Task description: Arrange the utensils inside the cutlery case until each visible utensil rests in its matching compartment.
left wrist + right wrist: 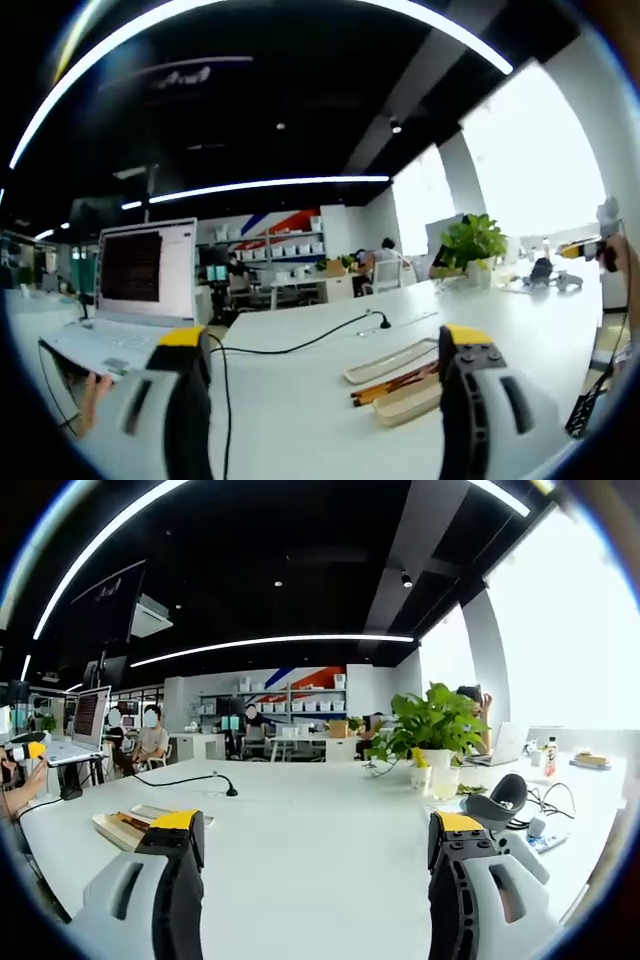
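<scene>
Left gripper view: utensils inside cutlery case.

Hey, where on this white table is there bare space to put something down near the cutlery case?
Free: the wide bare stretch of white table between the cutlery case and the potted plant; also the patch between the laptop and the black cable. Crowded: beyond the plant, by the headphones and cables.

cutlery case on the table, laptop to its left, potted plant behind
</scene>
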